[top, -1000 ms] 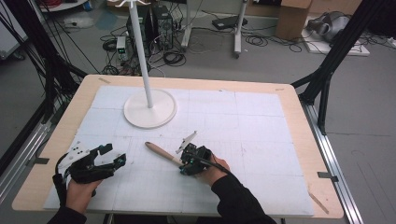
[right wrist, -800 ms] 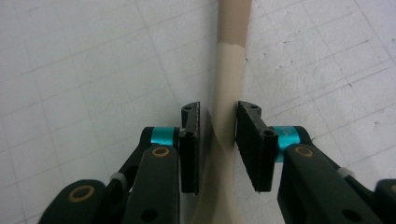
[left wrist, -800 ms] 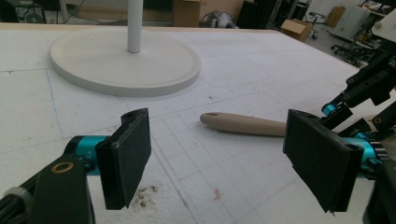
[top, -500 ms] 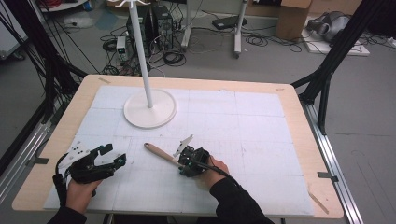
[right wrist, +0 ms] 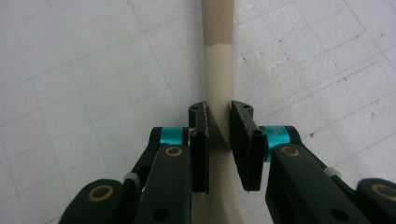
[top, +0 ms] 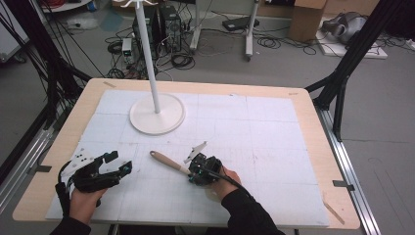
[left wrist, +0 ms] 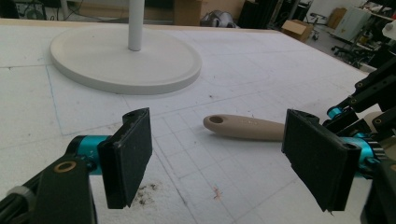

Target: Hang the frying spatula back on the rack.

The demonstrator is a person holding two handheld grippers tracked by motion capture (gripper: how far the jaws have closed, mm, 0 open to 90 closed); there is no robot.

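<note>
We see a wooden table [top: 313, 122] covered by a white gridded mat [top: 264, 142]. At the far left of the mat stands a white stand with a round base [top: 156, 115] and an upright pole [top: 147, 54].

The right gripper [top: 198, 169], held in the person's right hand [top: 226, 180], sits near the middle of the mat at its near side. In the right gripper view we see its jaws closed on a cream-coloured utensil [right wrist: 218, 70]; the pads press against both sides of the narrow neck. In the high view the utensil's beige handle [top: 164, 160] lies flat on the mat and points left and slightly far from the gripper. The handle end carries a hanging hole [left wrist: 215, 120], which we see in the left gripper view. We cannot tell what kind of head the utensil has.

The left gripper [top: 115, 164], held in the left hand [top: 84, 201], rests at the near left of the mat, well apart from the utensil. Its jaws stand wide apart with nothing between them; the pads [left wrist: 133, 149] are bare. A patch of dark crumbs [left wrist: 145, 192] lies on the mat just beside the left pad.
</note>
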